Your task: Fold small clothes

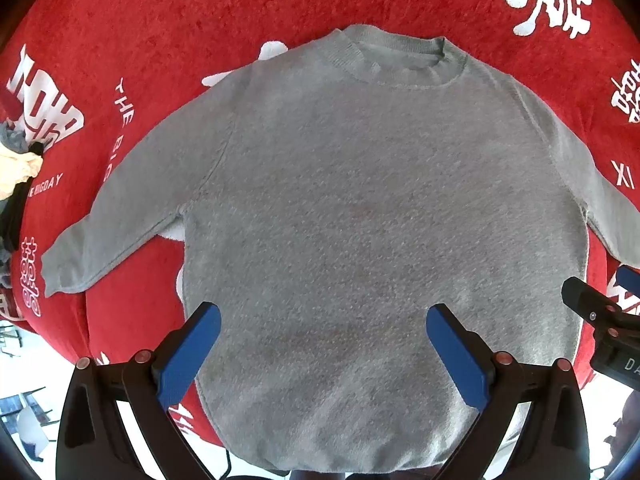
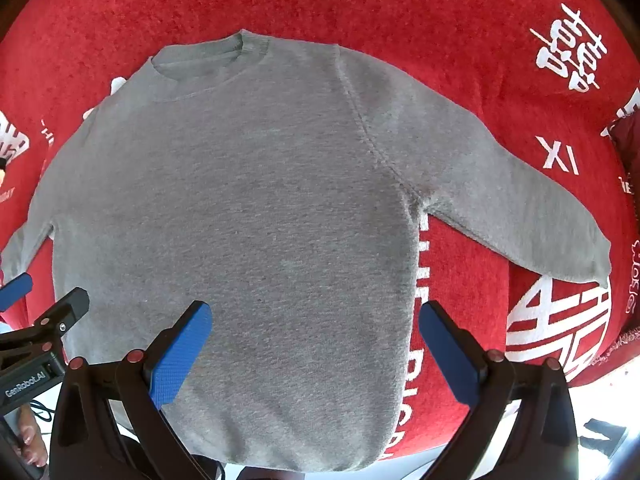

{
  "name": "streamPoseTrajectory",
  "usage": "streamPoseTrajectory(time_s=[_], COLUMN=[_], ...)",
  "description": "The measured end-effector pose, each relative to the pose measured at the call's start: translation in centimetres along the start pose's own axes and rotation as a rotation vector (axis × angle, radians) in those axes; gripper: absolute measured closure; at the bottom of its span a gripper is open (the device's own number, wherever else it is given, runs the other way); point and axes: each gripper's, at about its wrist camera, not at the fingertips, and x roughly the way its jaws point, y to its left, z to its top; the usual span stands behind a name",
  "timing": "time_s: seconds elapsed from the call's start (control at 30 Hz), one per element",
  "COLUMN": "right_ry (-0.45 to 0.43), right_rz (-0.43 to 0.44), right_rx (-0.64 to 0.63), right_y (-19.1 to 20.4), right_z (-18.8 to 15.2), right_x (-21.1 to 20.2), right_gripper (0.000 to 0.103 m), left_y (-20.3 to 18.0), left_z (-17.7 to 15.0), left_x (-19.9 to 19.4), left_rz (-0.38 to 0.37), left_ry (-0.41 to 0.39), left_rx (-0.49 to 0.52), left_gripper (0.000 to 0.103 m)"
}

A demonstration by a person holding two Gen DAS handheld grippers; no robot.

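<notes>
A small grey sweatshirt (image 1: 360, 208) lies flat on the red cloth, collar at the far side, hem toward me, both sleeves spread outward. It also shows in the right wrist view (image 2: 248, 220). My left gripper (image 1: 324, 324) is open and empty, hovering above the lower left part of the body near the hem. My right gripper (image 2: 316, 320) is open and empty, above the lower right part, its right finger (image 2: 448, 356) past the side seam over the red cloth. The right gripper shows at the edge of the left wrist view (image 1: 600, 312).
A red cloth with white lettering (image 1: 200, 20) covers the table (image 2: 460, 20). A pile of other clothes (image 1: 16, 168) lies at the far left. The table's front edge is just below the hem. A red cushion-like edge (image 2: 628, 136) sits far right.
</notes>
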Motion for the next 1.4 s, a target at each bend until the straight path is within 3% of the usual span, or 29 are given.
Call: streamPoseTrajectory(time_s=[1.4], right_ry=[-0.007], right_rz=[-0.007], right_rx=[-0.009], right_y=[2.2], right_z=[-0.3], right_x=[-1.5], right_gripper=[0.0], left_y=[1.6], left_z=[-0.9], left_x=[-0.8], left_rz=[-0.032], left_ry=[0.009], left_rx=[-0.042], left_gripper=[0.0])
